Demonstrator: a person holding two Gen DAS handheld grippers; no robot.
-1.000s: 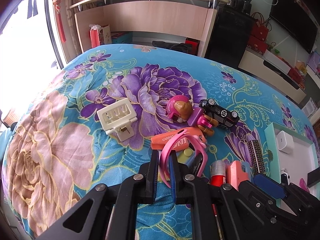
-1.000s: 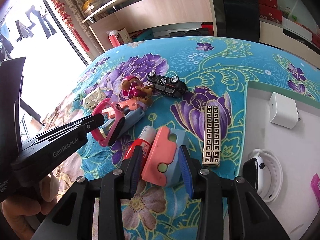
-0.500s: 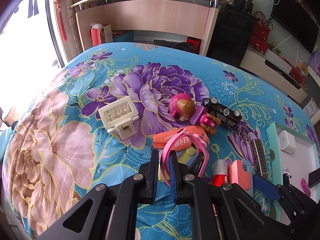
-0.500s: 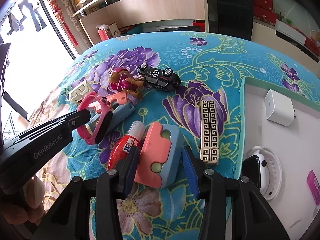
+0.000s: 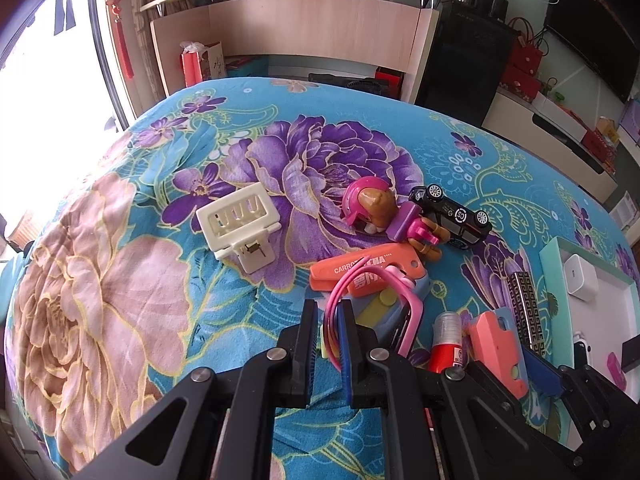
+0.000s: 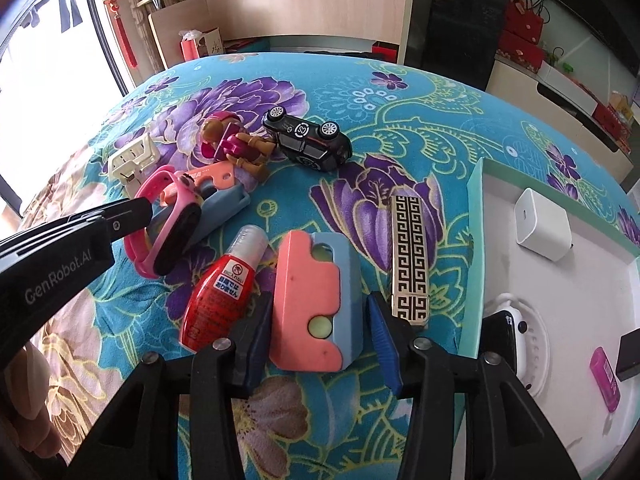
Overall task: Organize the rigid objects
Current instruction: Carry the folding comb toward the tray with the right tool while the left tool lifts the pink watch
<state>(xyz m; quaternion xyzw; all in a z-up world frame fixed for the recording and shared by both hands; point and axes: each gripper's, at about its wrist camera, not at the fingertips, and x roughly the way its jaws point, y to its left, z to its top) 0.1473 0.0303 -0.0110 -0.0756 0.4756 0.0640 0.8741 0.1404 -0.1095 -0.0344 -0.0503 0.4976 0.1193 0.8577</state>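
Observation:
My left gripper [image 5: 328, 340] is shut on the thin strap of a pink watch [image 5: 400, 300]. The watch lies over an orange carrot-shaped knife [image 5: 360, 268] and a blue case. From the right wrist the same gripper [image 6: 142, 212] shows side-on, with the watch [image 6: 168, 224] at its tip. My right gripper [image 6: 320, 332] straddles a pink-and-blue block [image 6: 312, 300] lying on the flowered cloth. Its jaws are closing, and a narrow gap remains at the right pad. A red bottle [image 6: 220, 292] lies against the left finger.
A black-and-gold patterned bar [image 6: 410, 256] lies right of the block. Farther off are a black toy car [image 6: 308, 140], a toy figure [image 6: 236, 144] and a cream clip [image 6: 132, 158]. At the right, a teal-rimmed tray [image 6: 476, 240] holds a white charger [image 6: 542, 224] and a white smartwatch [image 6: 516, 336].
My right gripper has moved forward along the pink-and-blue block, and its jaws stand wider than a second ago. The left gripper has kept still with the watch strap.

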